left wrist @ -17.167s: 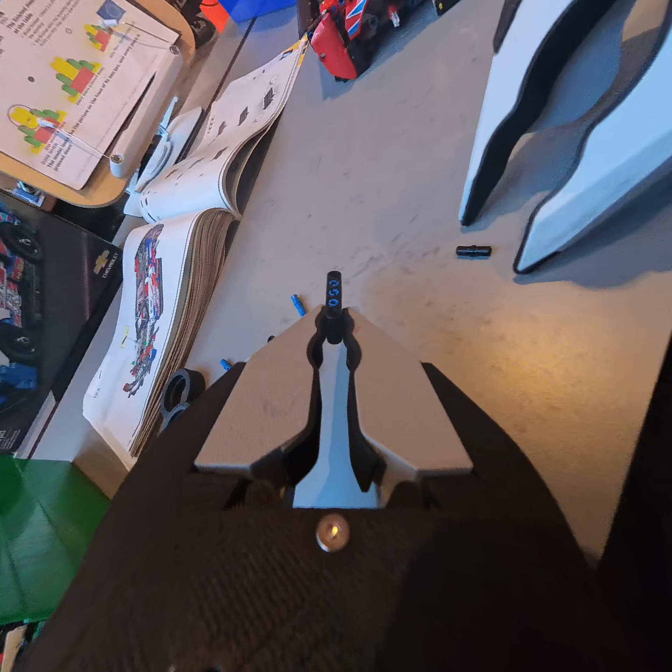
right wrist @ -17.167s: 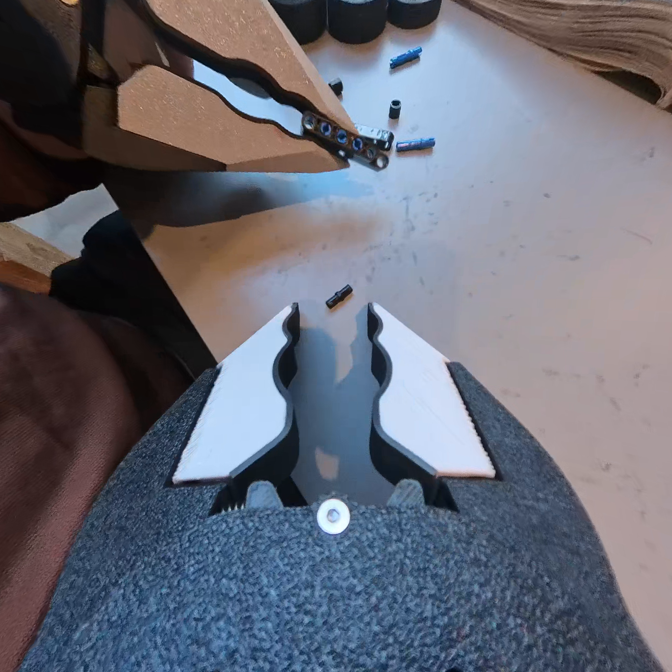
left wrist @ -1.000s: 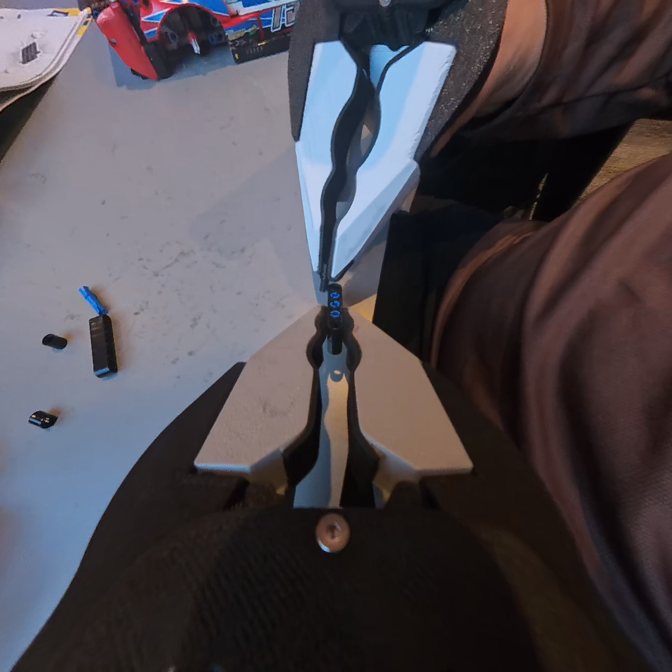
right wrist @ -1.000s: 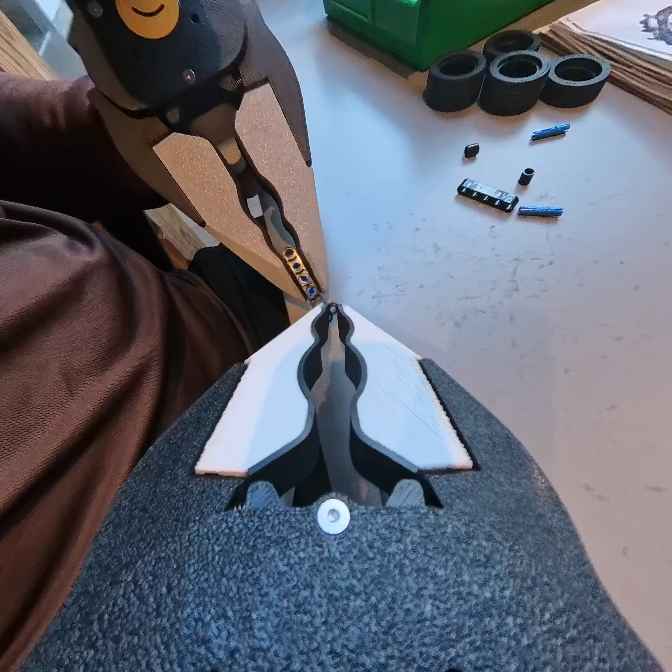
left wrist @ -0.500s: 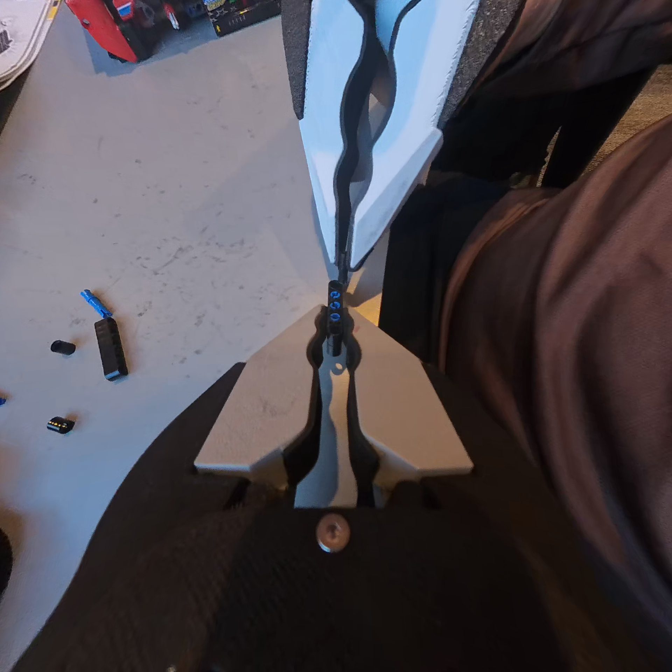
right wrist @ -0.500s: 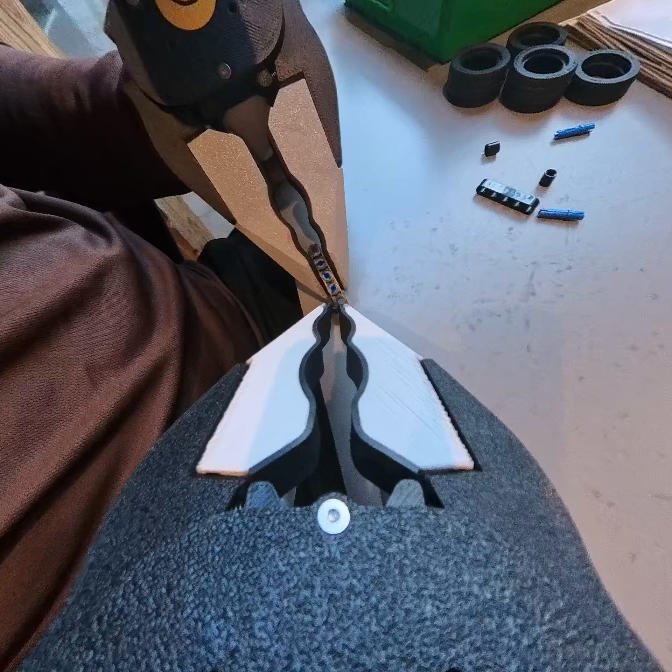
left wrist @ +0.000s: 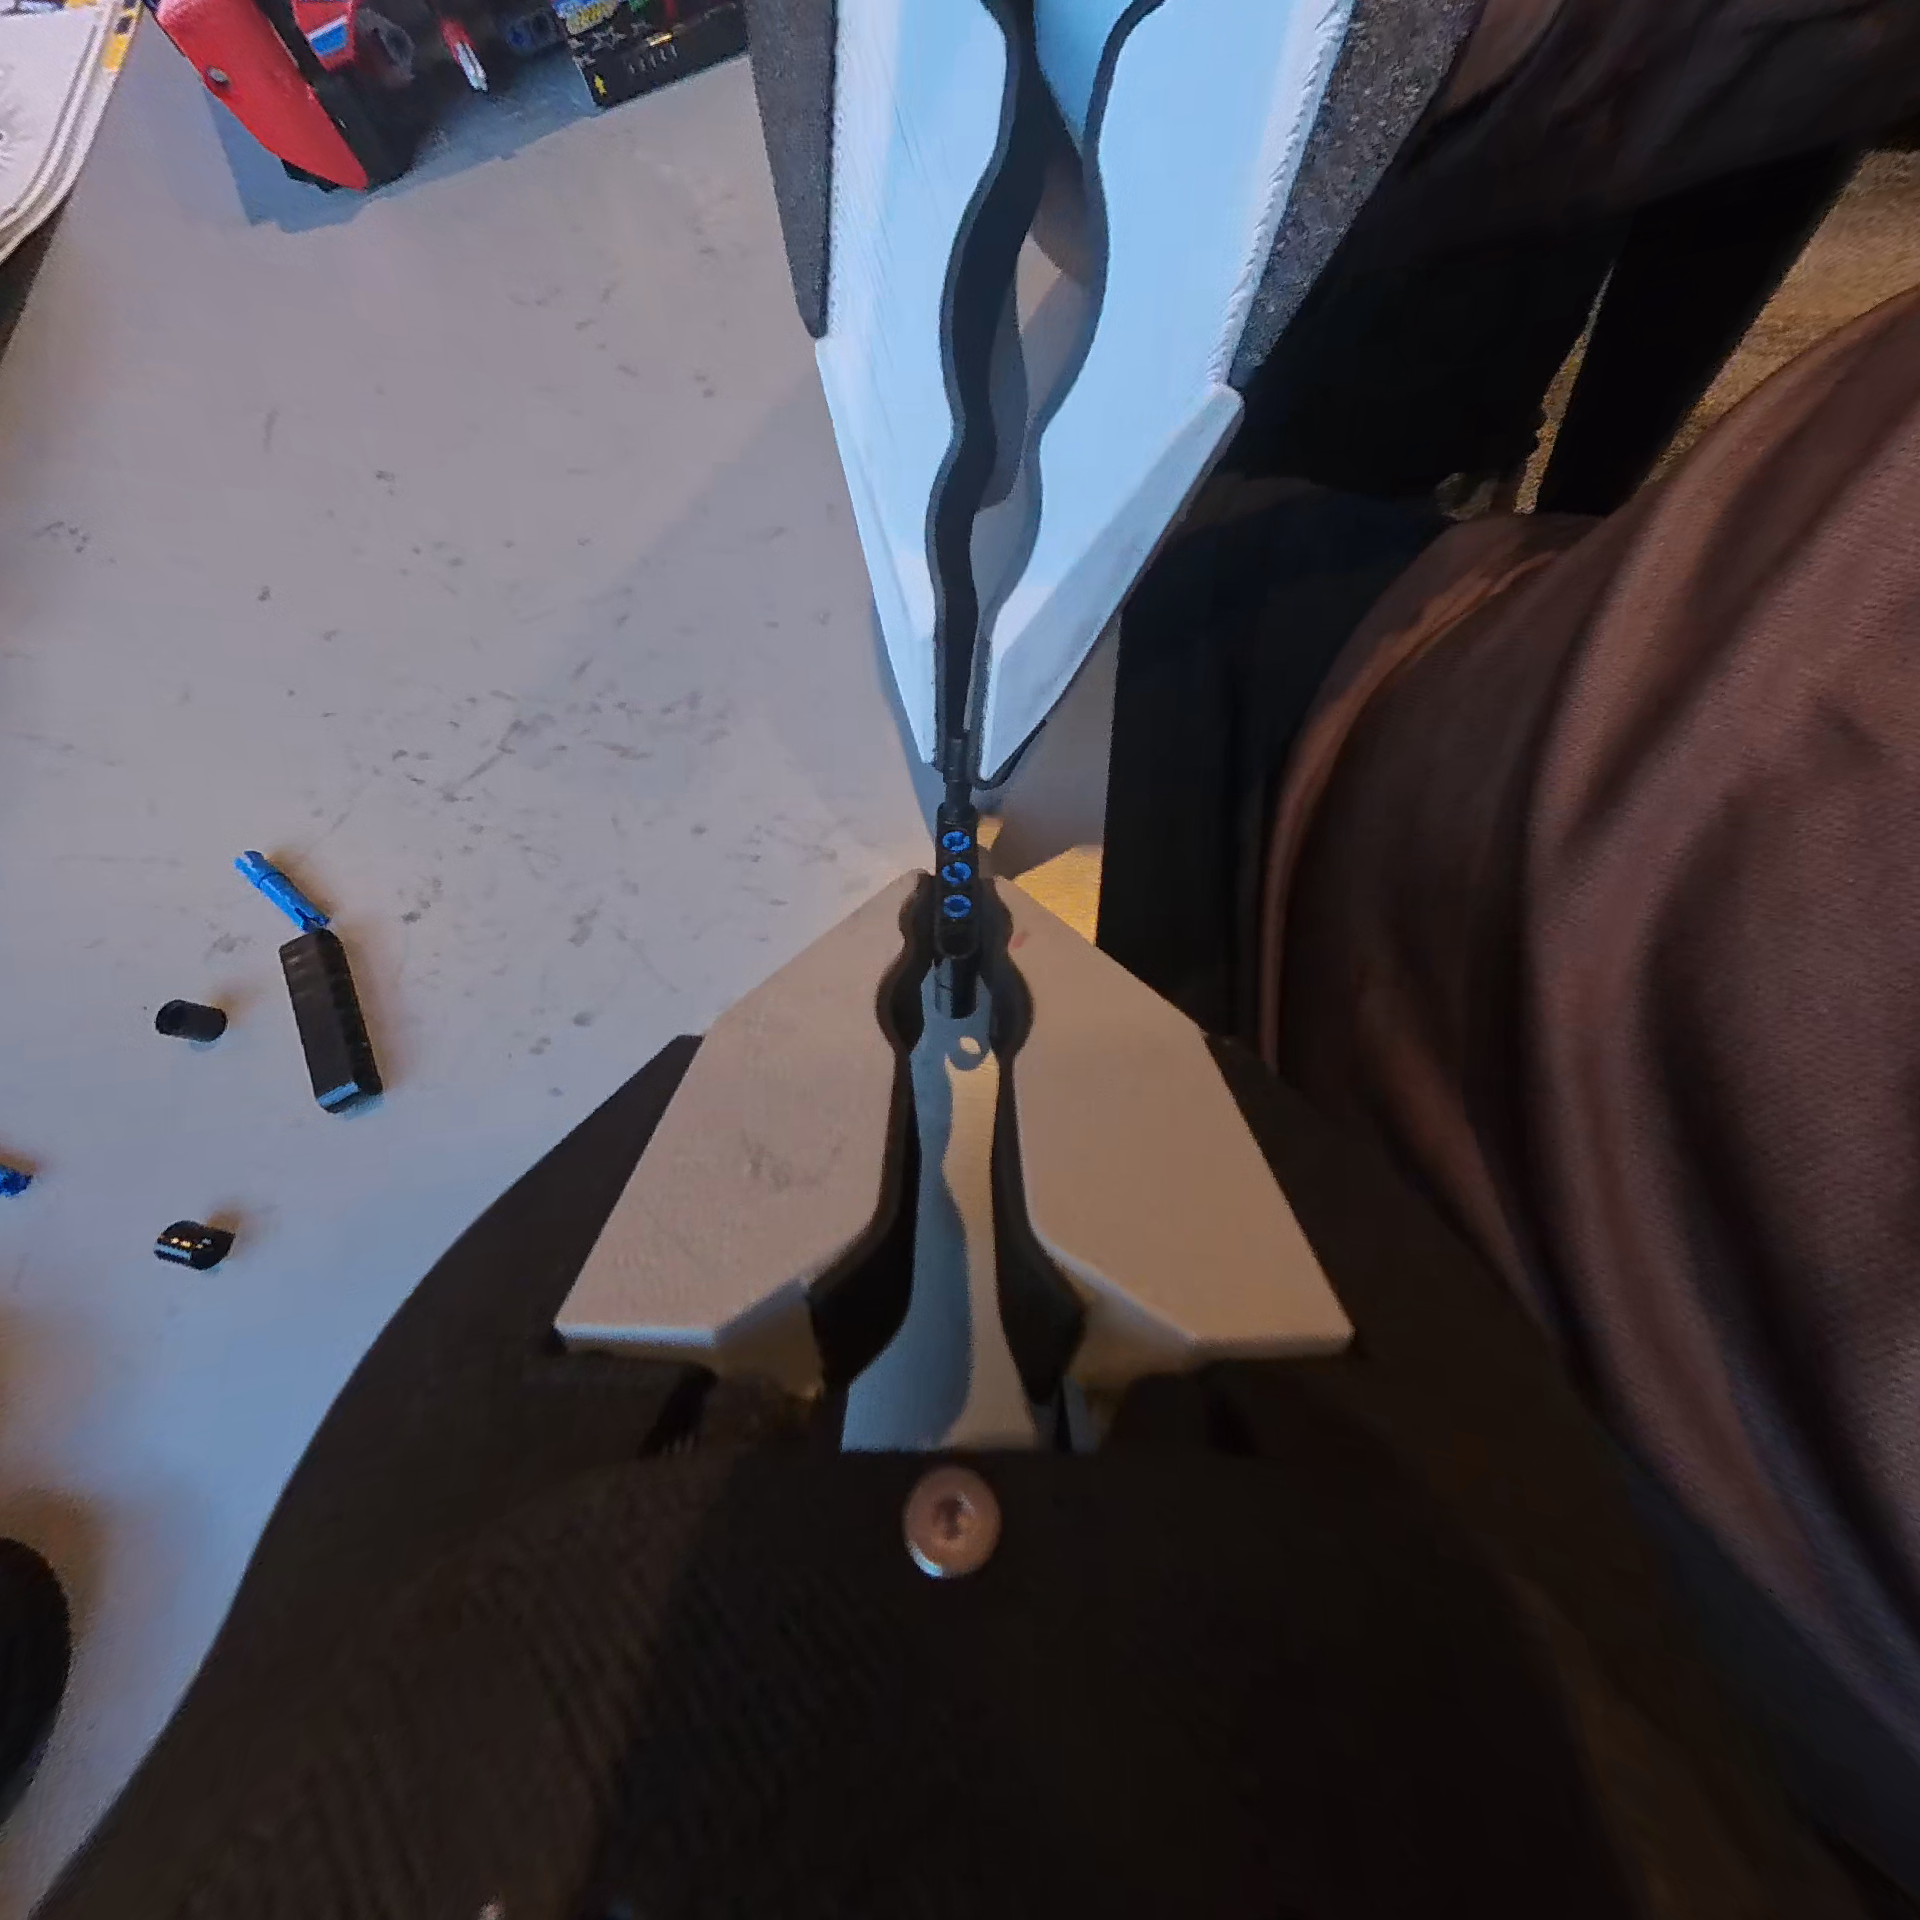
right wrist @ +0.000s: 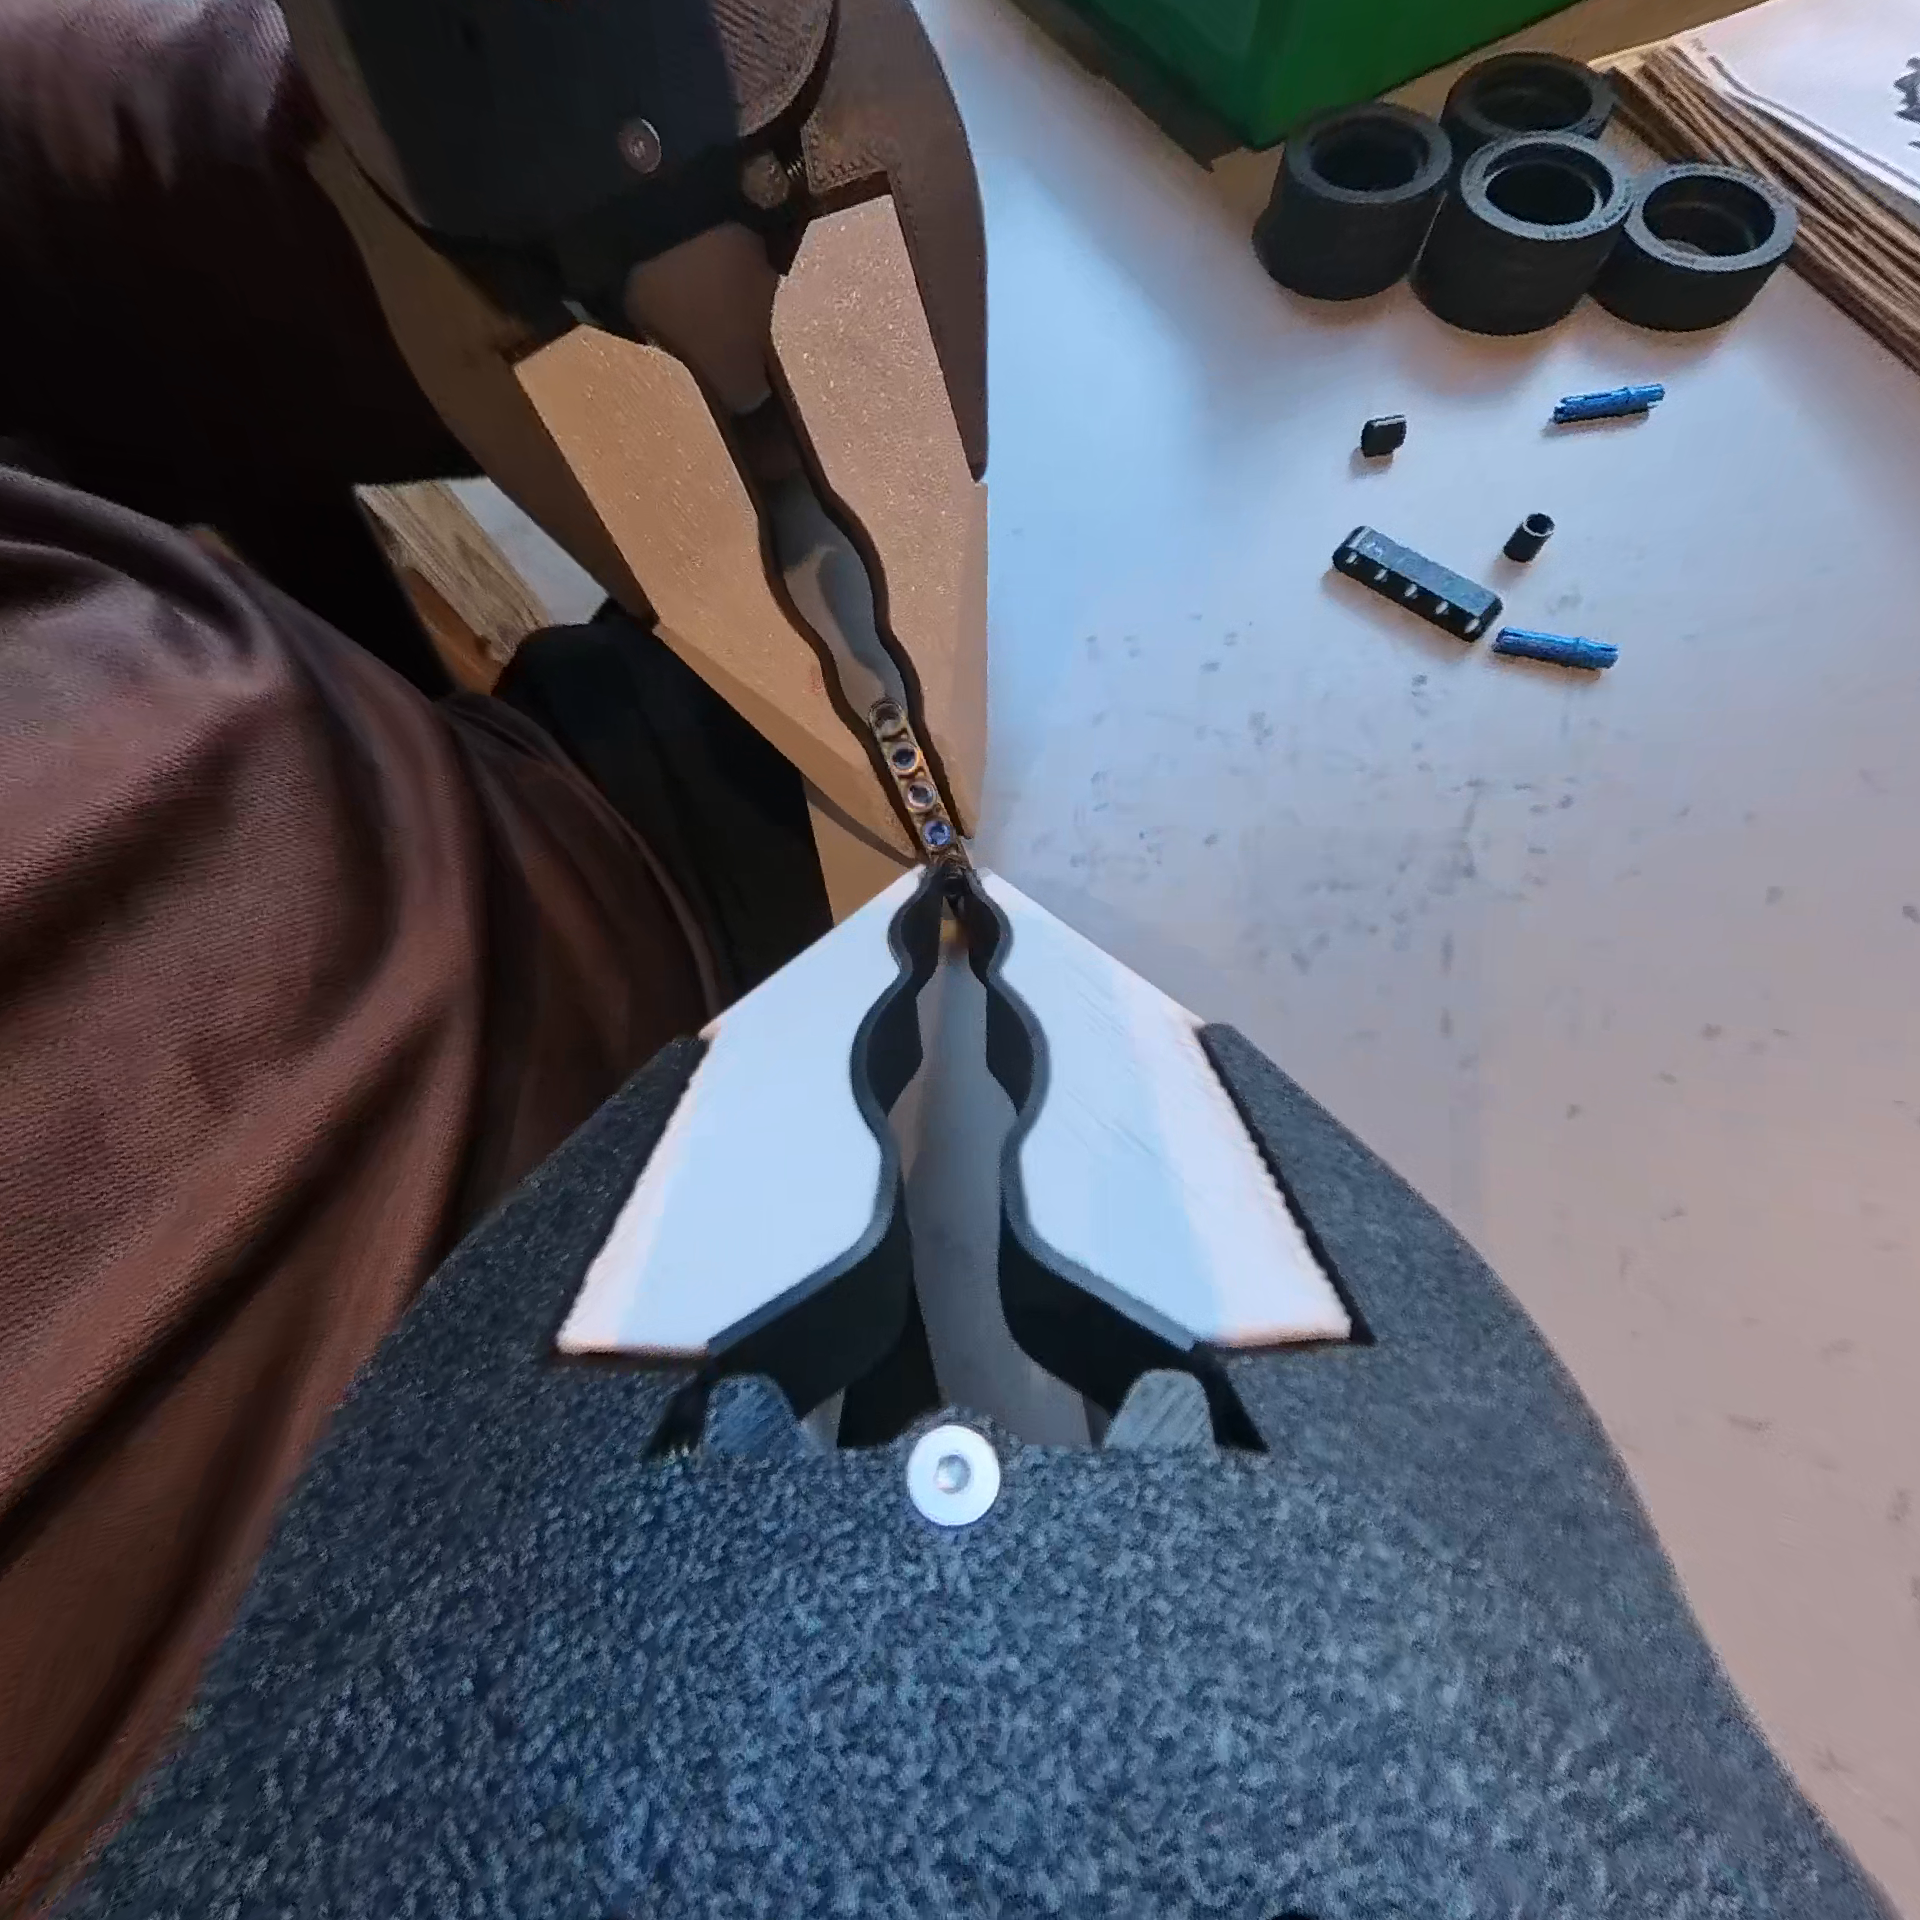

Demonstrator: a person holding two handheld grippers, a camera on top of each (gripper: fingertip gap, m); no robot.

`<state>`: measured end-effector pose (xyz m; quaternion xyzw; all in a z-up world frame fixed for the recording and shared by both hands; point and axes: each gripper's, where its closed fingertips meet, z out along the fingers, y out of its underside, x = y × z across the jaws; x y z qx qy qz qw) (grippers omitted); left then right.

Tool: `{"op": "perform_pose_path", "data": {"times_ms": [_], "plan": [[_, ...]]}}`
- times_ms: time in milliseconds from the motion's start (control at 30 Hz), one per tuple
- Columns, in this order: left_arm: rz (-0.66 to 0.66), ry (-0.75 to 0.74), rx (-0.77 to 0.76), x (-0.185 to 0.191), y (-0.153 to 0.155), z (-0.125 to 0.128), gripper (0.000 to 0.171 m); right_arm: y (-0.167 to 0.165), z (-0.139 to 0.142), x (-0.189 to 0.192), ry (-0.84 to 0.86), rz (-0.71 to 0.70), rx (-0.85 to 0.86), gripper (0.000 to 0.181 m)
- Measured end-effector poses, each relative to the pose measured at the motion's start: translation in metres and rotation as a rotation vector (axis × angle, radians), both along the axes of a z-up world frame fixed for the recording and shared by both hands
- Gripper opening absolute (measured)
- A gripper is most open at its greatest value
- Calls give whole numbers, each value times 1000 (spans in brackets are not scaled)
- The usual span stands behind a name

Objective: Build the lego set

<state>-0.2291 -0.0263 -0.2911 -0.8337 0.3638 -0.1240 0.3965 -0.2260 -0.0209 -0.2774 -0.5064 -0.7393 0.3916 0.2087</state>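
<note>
Both tongs clamped: left tongs (left wrist: 956,914) grip black beam (left wrist: 955,883); right tongs (right wrist: 951,883) pinch black pin (left wrist: 958,764) at beam tip.

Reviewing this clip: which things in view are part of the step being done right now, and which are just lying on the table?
In use:
- left gripper, shut on black holed beam with blue pins
- right gripper, shut on small black pin, at the beam's end

Lying about:
- second black beam
- two blue pins
- four black tyres
- red model car
- green box
</note>
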Motion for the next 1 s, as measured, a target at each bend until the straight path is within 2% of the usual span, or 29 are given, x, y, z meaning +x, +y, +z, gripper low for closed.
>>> {"op": "perform_pose_path", "data": {"times_ms": [300, 400, 500, 567, 767, 900, 1000], "plan": [[-3, 19, 15, 0, 3, 0, 5, 2, 0, 0, -106, 91, 178, 4], [-6, 32, 25, 1, 3, 0, 5, -1, 0, -2, -162, 98, 115, 4], [-1, 30, 23, 1, 3, 0, 5, -2, -1, -4, -210, 51, -44, 4], [-2, 30, 24, 1, 2, 0, 5, -2, -1, -4, -181, 29, -83, 4], [-1, -1, 0, 1, 3, 0, 5, -2, 0, -5, -20, 55, 155, 4], [1, 8, 10, 1, 3, 0, 5, -1, 1, -3, 43, 52, 113, 3], [3, -17, -12, 0, 3, 0, 5, 1, 1, -3, 46, 10, 8, 4]]}}
